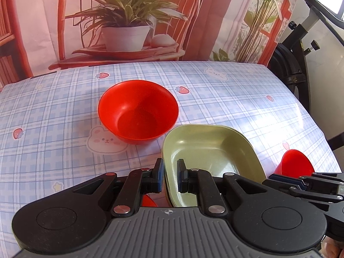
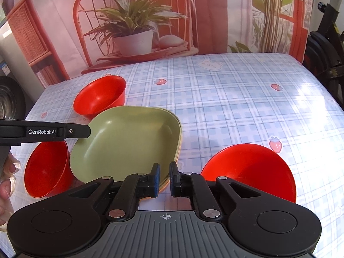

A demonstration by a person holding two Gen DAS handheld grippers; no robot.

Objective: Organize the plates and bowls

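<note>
My left gripper (image 1: 171, 172) is shut on the near rim of a stack of green square plates (image 1: 210, 150) and holds it tilted. The stack shows in the right wrist view (image 2: 126, 142), with the left gripper (image 2: 86, 131) at its left corner. My right gripper (image 2: 164, 176) is nearly closed and empty, just in front of the stack's near edge. Three red bowls are on the table: one far (image 1: 138, 111) (image 2: 101, 94), one at the left (image 2: 47, 167), one at the right (image 2: 251, 169) (image 1: 294, 163).
The table has a blue plaid cloth (image 2: 236, 99) with strawberry and bunny prints. A printed backdrop (image 1: 129, 21) hangs behind the far edge. Black exercise equipment (image 1: 301, 53) stands off the right side. The right gripper shows at the right edge in the left wrist view (image 1: 301, 185).
</note>
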